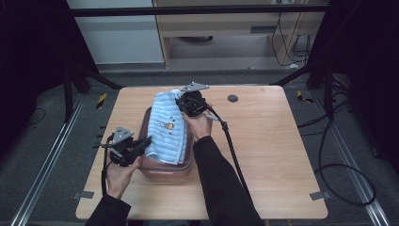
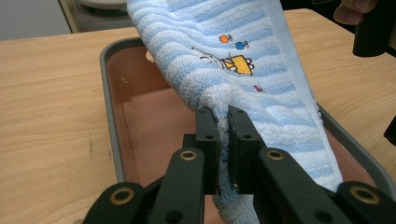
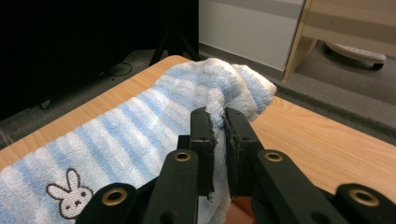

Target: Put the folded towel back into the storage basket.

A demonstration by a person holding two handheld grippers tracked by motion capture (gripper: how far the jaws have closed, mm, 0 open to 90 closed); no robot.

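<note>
Two grippers clamp the striped towel [image 1: 165,129] above the tray [image 1: 162,170]: left gripper [image 1: 141,143] at its 7 o'clock edge, right gripper [image 1: 181,102] at 1 o'clock, probably keeping it stretched for lowering.

Left hand-held gripper [image 1: 141,143] and right hand-held gripper [image 1: 181,102]: black jaws, brass-ringed screws, grey three-cornered plates, black trailing cables; dark sleeves.

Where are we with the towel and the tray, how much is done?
Done: both hand-held grippers, left and right, are shut on the blue-and-white striped terry towel. In hand: it hangs stretched between them over the reddish-brown tray with grey rim. Left: presumably lowering it in and releasing; the tray floor is bare.
</note>
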